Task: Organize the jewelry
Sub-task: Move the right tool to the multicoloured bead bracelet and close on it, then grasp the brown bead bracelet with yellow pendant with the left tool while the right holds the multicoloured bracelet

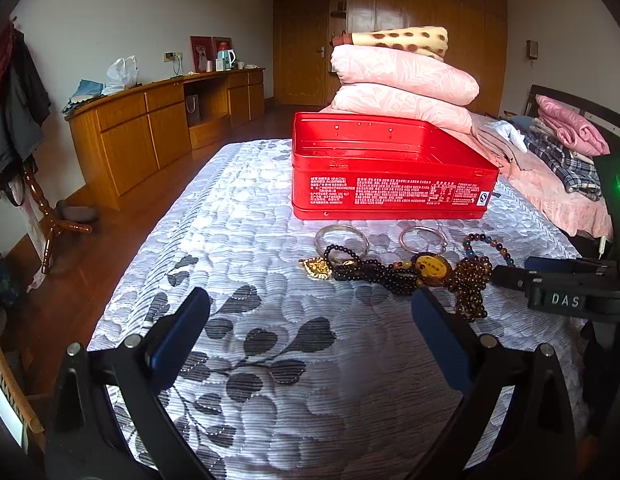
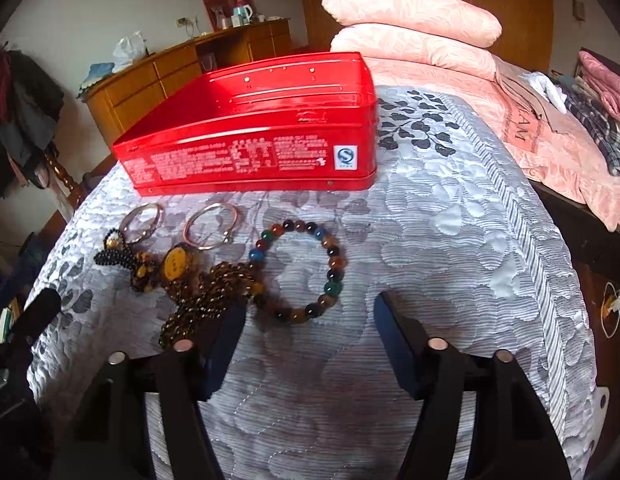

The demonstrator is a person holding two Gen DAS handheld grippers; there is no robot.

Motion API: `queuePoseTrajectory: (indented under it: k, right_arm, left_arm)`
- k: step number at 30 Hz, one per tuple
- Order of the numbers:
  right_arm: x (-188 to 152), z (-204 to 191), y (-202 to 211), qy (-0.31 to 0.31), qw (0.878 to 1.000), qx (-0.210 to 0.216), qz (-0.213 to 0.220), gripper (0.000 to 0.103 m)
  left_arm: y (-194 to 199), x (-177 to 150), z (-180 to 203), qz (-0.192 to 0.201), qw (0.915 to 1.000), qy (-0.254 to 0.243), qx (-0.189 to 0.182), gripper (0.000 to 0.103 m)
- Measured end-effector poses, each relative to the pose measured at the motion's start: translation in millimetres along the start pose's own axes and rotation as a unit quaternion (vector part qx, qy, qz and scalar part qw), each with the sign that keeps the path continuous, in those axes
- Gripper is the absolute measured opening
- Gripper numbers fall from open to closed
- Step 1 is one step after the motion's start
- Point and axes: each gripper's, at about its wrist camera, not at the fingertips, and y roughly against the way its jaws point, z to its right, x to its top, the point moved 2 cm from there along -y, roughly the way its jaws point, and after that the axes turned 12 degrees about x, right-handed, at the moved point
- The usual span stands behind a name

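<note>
An open red tin box (image 1: 389,168) stands on the quilted bed cover (image 1: 270,360); it also shows in the right wrist view (image 2: 254,136). In front of it lies jewelry: two metal bangles (image 1: 341,240) (image 2: 212,226), a black bead string (image 1: 369,272), a yellow pendant (image 1: 431,268) (image 2: 176,266), brown beads (image 1: 469,280) (image 2: 206,296) and a multicoloured bead bracelet (image 2: 306,268). My left gripper (image 1: 310,332) is open and empty, short of the jewelry. My right gripper (image 2: 310,336) is open and empty, just before the bracelet; it shows at the right of the left wrist view (image 1: 557,284).
Folded pink quilts (image 1: 401,84) are stacked behind the box. More pink bedding and plaid cloth (image 1: 561,160) lie at the right. A wooden dresser (image 1: 158,128) and a coat stand (image 1: 22,128) are at the left, beyond the bed edge.
</note>
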Motion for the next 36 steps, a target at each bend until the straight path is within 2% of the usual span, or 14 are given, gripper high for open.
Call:
queuePoseTrajectory:
  k: [5, 7, 14, 17, 20, 22, 28, 29, 31, 32, 36]
  right_arm:
    - [5, 7, 5, -0.011, 1.0, -0.011, 0.011, 0.06]
    - [5, 10, 0, -0.017, 1.0, -0.01, 0.003, 0.05]
    - [8, 15, -7, -0.031, 0.999, -0.015, 0.0, 0.037]
    - [8, 16, -7, -0.033, 0.999, -0.016, 0.001, 0.026]
    - [8, 16, -5, -0.032, 0.999, -0.016, 0.001, 0.012]
    - [6, 17, -2, -0.033, 0.999, -0.013, 0.001, 0.008]
    - [-3, 31, 16, -0.047, 0.999, -0.011, 0.014, 0.008]
    - [-5, 34, 19, -0.051, 0.999, -0.009, 0.017, 0.008]
    - [-7, 38, 23, -0.056, 0.998, -0.006, 0.022, 0.008]
    - [-8, 40, 25, -0.057, 0.998, -0.004, 0.024, 0.008]
    - [-10, 48, 27, -0.064, 0.998, 0.006, 0.028, 0.008]
  left_arm:
    - [-3, 0, 0, -0.005, 1.0, 0.003, -0.002, 0.098]
    - [-4, 0, 1, -0.007, 1.0, 0.002, -0.002, 0.098]
    - [-4, 0, 2, -0.006, 1.0, -0.001, -0.001, 0.098]
    - [-2, 0, 4, -0.005, 1.0, 0.002, -0.006, 0.098]
    - [0, 1, 10, -0.01, 0.9997, 0.003, -0.022, 0.098]
    - [1, 3, 16, -0.014, 0.9992, 0.003, -0.036, 0.098]
    - [2, 6, 48, -0.029, 0.996, -0.005, -0.084, 0.097]
    - [3, 6, 55, -0.03, 0.9955, -0.01, -0.09, 0.095]
    - [1, 5, 71, -0.035, 0.9947, -0.024, -0.094, 0.082]
    - [-1, 4, 78, -0.042, 0.9938, -0.031, -0.098, 0.072]
    - [-15, 2, 102, -0.08, 0.9893, -0.034, -0.117, 0.07]
